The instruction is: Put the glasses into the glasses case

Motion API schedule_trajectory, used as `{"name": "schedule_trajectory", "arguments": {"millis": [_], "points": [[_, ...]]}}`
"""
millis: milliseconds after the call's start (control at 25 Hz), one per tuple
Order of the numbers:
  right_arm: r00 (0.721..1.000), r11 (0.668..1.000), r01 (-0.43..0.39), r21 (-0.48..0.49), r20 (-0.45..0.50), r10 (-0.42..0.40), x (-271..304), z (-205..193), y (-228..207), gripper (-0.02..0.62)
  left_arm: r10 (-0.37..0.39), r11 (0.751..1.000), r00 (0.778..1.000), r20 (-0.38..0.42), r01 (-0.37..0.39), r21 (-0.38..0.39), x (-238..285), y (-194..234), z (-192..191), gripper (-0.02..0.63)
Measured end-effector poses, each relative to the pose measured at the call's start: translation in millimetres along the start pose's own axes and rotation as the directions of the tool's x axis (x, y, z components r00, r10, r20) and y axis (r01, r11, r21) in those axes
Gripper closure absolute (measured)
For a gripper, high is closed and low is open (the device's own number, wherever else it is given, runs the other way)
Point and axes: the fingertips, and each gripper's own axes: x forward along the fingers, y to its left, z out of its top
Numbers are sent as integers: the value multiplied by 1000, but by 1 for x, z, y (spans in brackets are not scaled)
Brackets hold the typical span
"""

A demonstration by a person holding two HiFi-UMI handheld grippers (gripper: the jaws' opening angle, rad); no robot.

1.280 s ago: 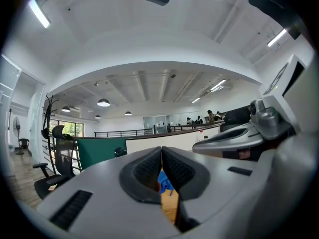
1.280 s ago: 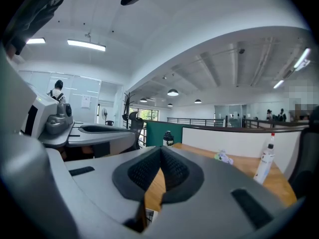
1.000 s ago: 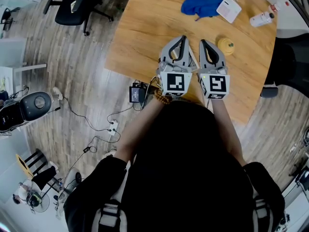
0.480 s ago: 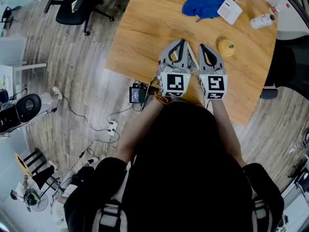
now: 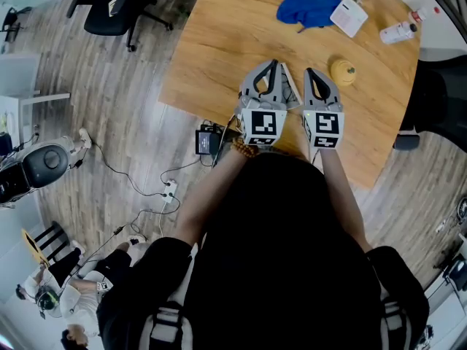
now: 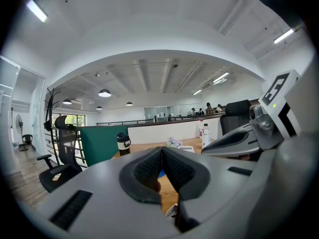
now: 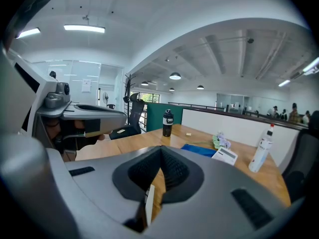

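Left tongs [image 5: 275,64] and right tongs [image 5: 310,73]: both pressed together, empty, side by side over the tabletop's [image 5: 219,49] near edge. Glasses and case: neither surely identifiable; a blue fabric item [image 5: 305,7], possibly the case, lies at the far end, well apart. Pose suits either readiness to reach or rest after stowing.

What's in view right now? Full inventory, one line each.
table: one, light wood, under both tongs
blue cloth: one, blue, far side of table
flat box: one, white, at the cloth's right edge
bottle: one, white, far right of table
round object: one, yellow, just right of the right tongs
flask: one, black, far table edge
office chair: one, black, floor left of table
left tongs: one, grey, shut, empty
right tongs: one, grey, shut, empty
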Motion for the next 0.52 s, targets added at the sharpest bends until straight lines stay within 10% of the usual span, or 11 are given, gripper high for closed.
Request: {"name": "schedule_trajectory", "arguments": {"millis": [520], "points": [[991, 997, -51, -66, -126, 42, 7, -26, 7, 591, 20, 1000, 1000, -9, -20, -7, -2, 9, -5, 586]]}}
